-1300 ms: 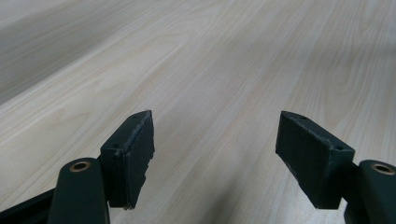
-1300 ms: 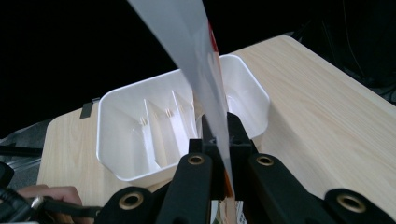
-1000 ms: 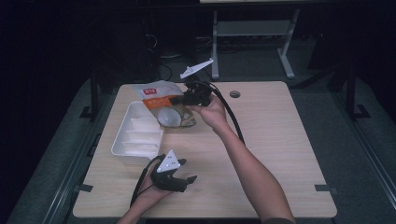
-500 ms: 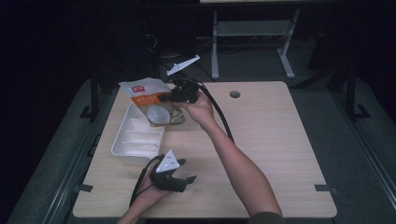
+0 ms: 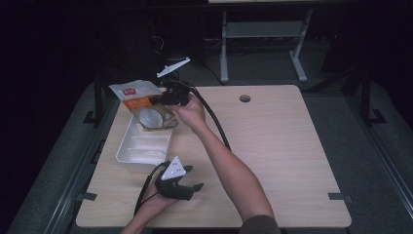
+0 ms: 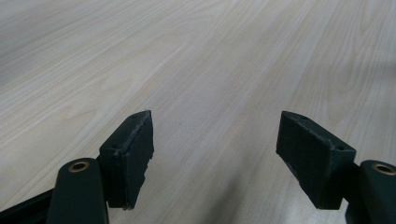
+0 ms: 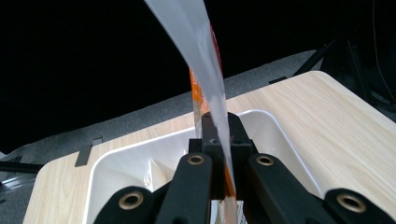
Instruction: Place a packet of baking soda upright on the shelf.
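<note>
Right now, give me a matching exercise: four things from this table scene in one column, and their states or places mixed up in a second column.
Things:
1. left gripper
2. right gripper
3. snack bag
4. white tray

States or places:
A. lies on the table's left side
B. jaws apart, low over bare wood near the front edge
C. held in the air above the tray
D. jaws shut on a bag's edge

Pairs: 1-B, 2-D, 3-C, 4-A

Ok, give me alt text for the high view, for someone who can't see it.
The right gripper holds a snack bag above a white tray on a wooden table. The left gripper rests open near the table's front edge.
</note>
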`<state>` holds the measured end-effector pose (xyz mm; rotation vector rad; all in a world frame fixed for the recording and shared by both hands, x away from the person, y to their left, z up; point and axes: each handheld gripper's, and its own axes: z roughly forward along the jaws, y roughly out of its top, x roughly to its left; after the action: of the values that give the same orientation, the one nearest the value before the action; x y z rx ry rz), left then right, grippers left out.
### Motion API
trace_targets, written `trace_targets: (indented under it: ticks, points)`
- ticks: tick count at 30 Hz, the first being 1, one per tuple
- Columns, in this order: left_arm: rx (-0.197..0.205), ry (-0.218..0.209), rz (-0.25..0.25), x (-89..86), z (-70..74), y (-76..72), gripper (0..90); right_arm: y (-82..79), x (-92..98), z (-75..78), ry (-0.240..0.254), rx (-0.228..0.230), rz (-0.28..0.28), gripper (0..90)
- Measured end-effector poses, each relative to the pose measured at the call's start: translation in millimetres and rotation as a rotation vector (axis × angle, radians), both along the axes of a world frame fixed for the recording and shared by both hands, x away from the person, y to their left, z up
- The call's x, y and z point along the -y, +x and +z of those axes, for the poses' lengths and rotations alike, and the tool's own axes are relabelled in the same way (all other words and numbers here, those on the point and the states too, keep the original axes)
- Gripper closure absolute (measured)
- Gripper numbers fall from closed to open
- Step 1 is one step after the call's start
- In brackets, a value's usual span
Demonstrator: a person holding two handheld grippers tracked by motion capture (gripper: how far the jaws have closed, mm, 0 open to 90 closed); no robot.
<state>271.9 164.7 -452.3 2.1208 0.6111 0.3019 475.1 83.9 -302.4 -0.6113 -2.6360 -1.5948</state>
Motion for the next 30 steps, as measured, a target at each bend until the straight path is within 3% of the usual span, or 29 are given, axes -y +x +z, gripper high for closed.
trace_targets:
  ticks: [15, 26, 30]
  points:
    - [0.004, 0.003, -0.004, -1.5, -0.4, 1.1, 26.9, 16.0, -18.9, -30.4, 0.015, -0.042, -0.023, 89.8]
    - [0.009, 0.016, -0.005, -1.6, -0.4, 0.4, 26.9, 18.6, -30.6, -50.1, 0.067, -0.086, -0.038, 89.7]
    - [0.01, 0.018, -0.008, -1.4, -0.3, 0.0, 26.9, 19.5, -30.8, -63.6, 0.087, -0.106, -0.053, 89.8]
